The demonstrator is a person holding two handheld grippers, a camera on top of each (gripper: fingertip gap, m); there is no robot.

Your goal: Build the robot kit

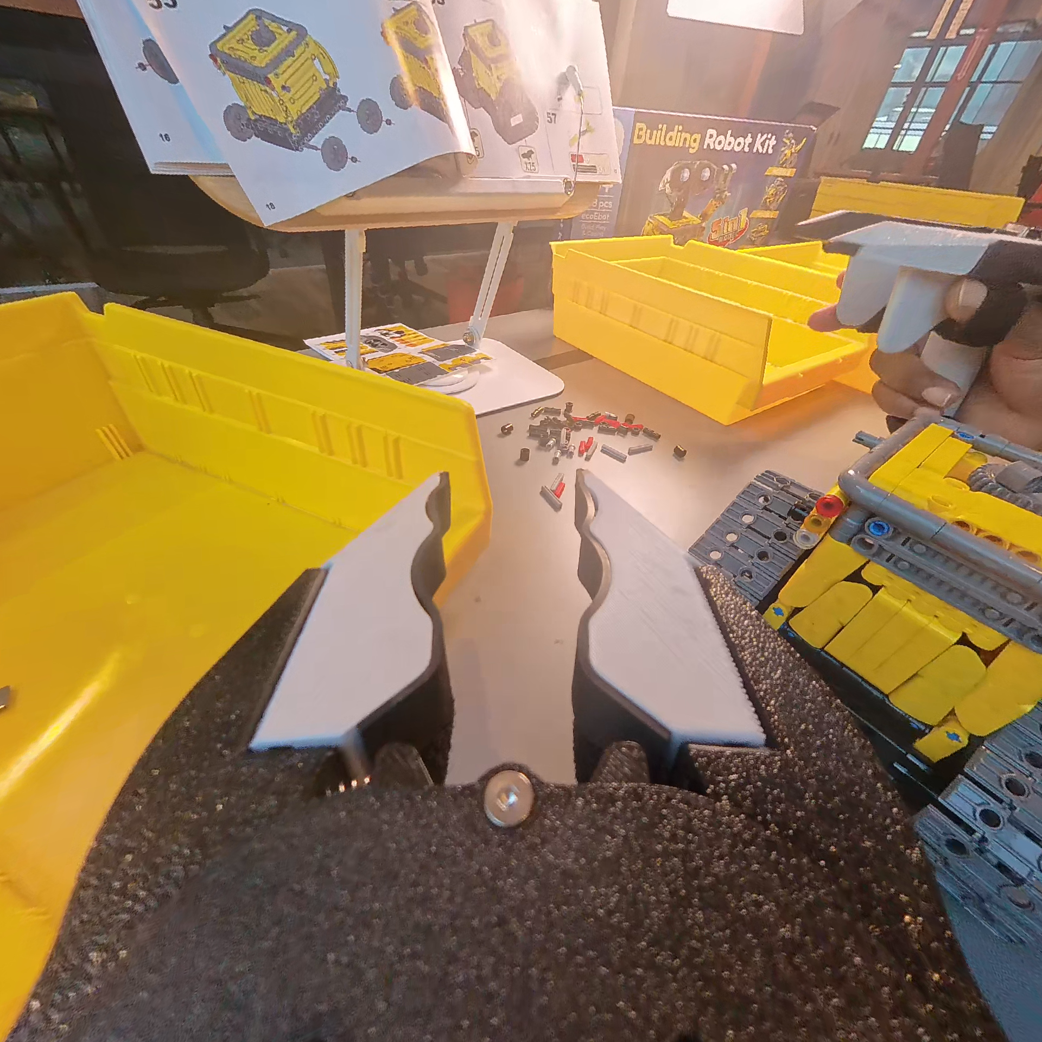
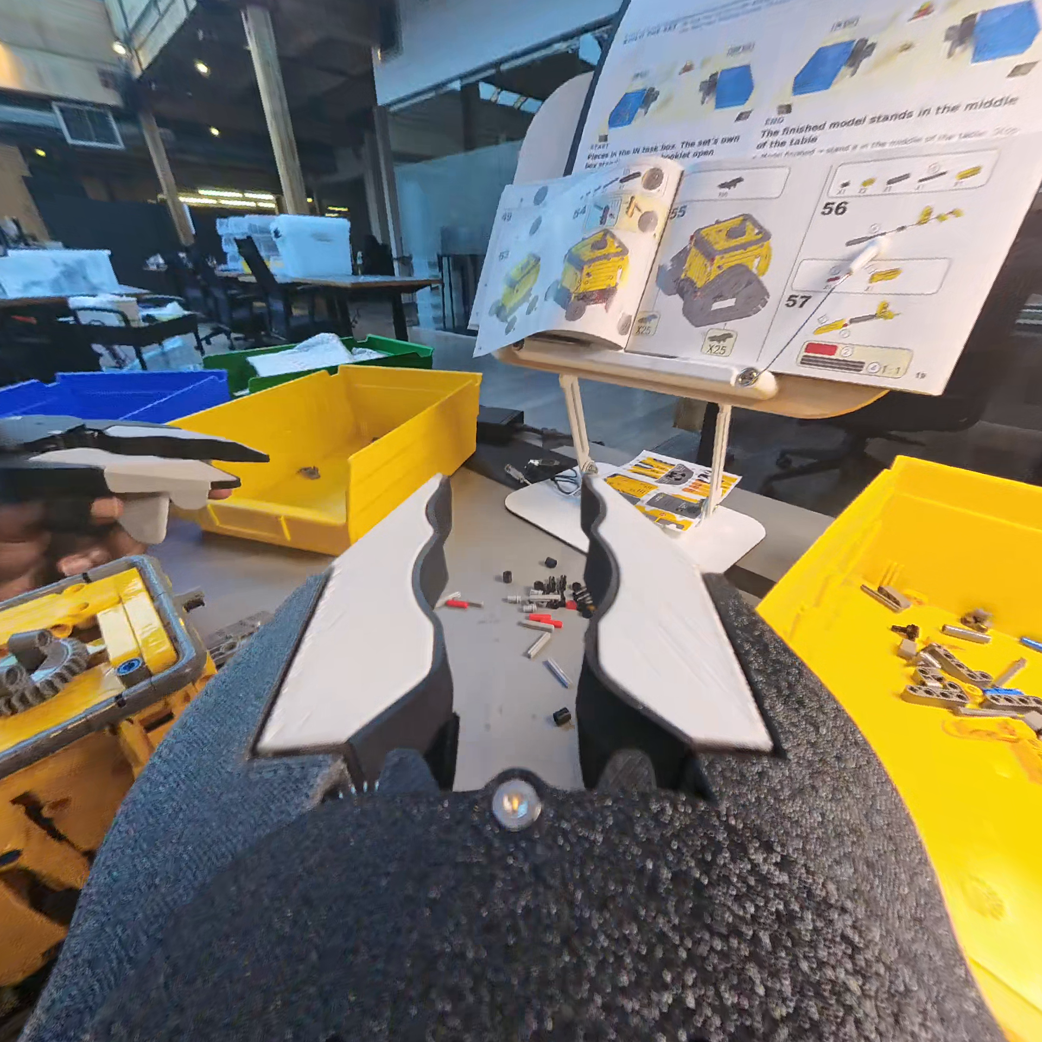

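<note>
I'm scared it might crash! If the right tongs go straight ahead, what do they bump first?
Probably the small loose pieces scattered on the table, right between the open right tongs. Beyond them stands the white base of the booklet stand, though depth is hard to judge.

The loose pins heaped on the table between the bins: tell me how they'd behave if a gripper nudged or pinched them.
The loose pins look tiny and cylindrical, so a nudge would likely roll or scatter them across the smooth table. They seem light, rigid plastic, unlikely to break. The right gripper has broad fingers, so pinching a single one may be fiddly.
</note>
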